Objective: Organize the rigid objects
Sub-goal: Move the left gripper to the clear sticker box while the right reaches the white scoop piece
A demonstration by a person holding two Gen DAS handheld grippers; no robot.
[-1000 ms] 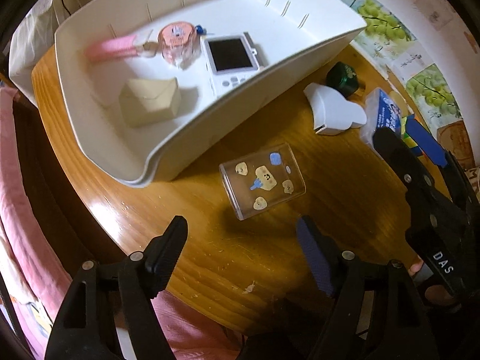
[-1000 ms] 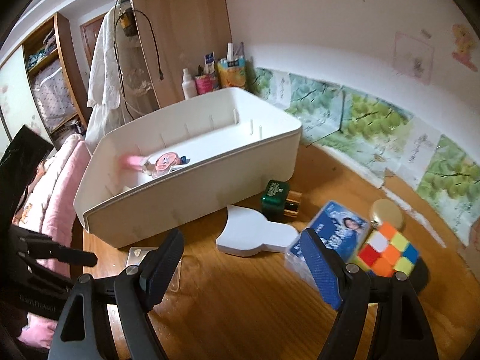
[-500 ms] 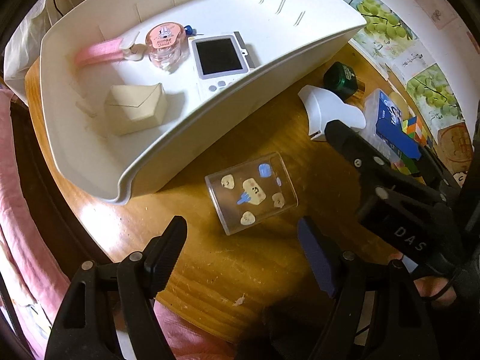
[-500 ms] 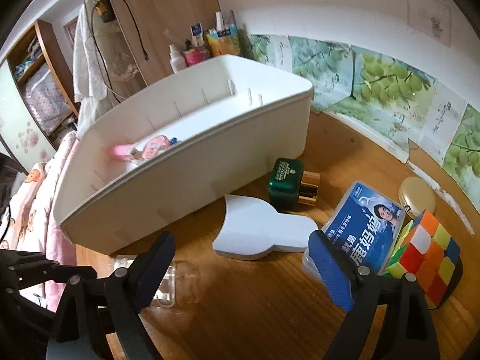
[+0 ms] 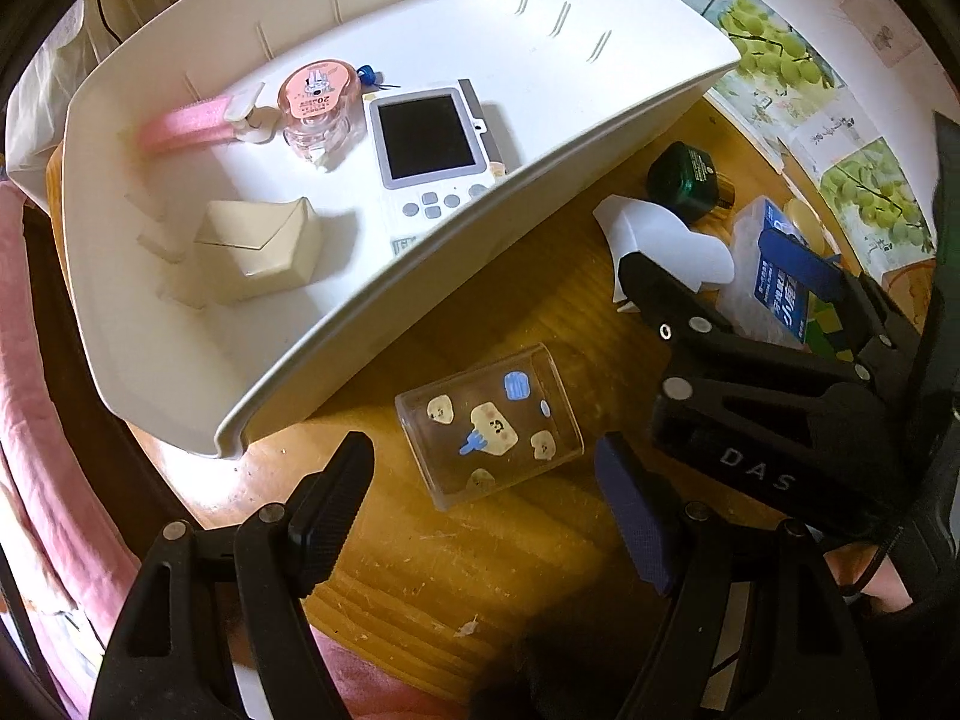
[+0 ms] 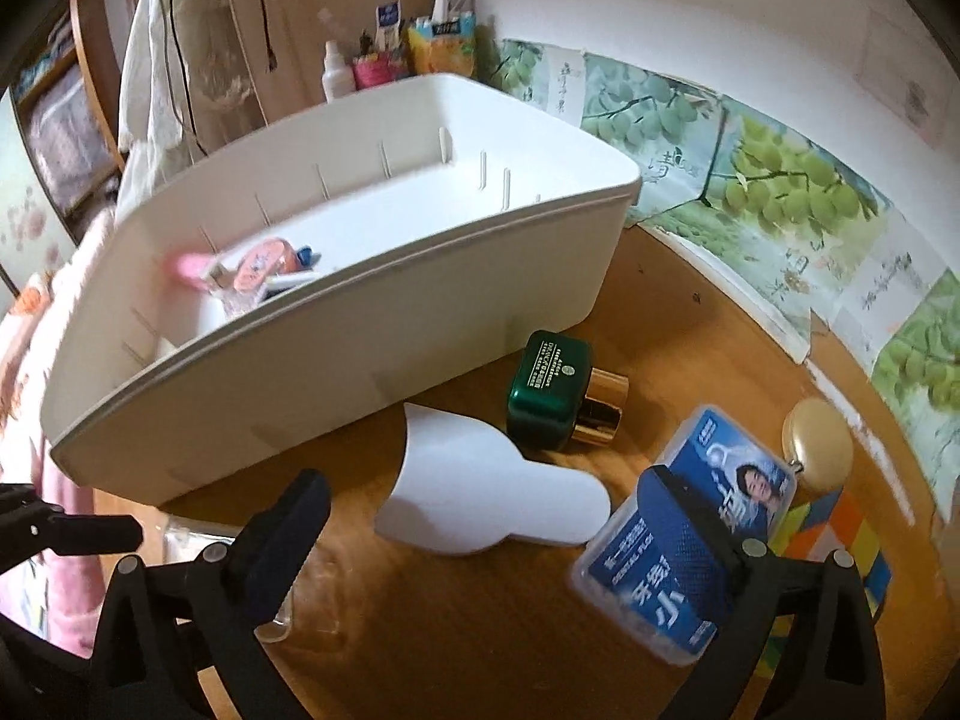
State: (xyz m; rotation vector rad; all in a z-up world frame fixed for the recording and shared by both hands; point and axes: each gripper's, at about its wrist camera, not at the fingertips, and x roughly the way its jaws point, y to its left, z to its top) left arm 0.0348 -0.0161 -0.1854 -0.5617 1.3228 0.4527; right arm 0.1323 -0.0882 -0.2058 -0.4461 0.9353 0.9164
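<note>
A clear box with cartoon stickers (image 5: 489, 426) lies on the wooden table (image 5: 480, 546), just below the front wall of a white bin (image 5: 540, 168). My left gripper (image 5: 480, 456) points down over this box, open, with a finger on each side and not touching it. My right gripper (image 6: 486, 492) hovers over a flat white cut-out piece (image 6: 480, 492); its jaws are opening and the pads press on nothing. From the left wrist camera the right gripper (image 5: 708, 258) shows above the white piece (image 5: 666, 240).
The bin (image 6: 330, 372) holds a beige box (image 5: 258, 252), a white screen device (image 5: 426, 150), a round pink dispenser (image 5: 318, 96) and a pink strip (image 5: 186, 126). A green bottle (image 6: 549, 390), blue-labelled case (image 6: 690, 534), gold compact (image 6: 819, 450) and colour cube (image 6: 834, 540) lie at right.
My right gripper has tipped downward, come closer to the white piece and spread its jaws wider. The left gripper has drifted a little toward the clear box, still open.
</note>
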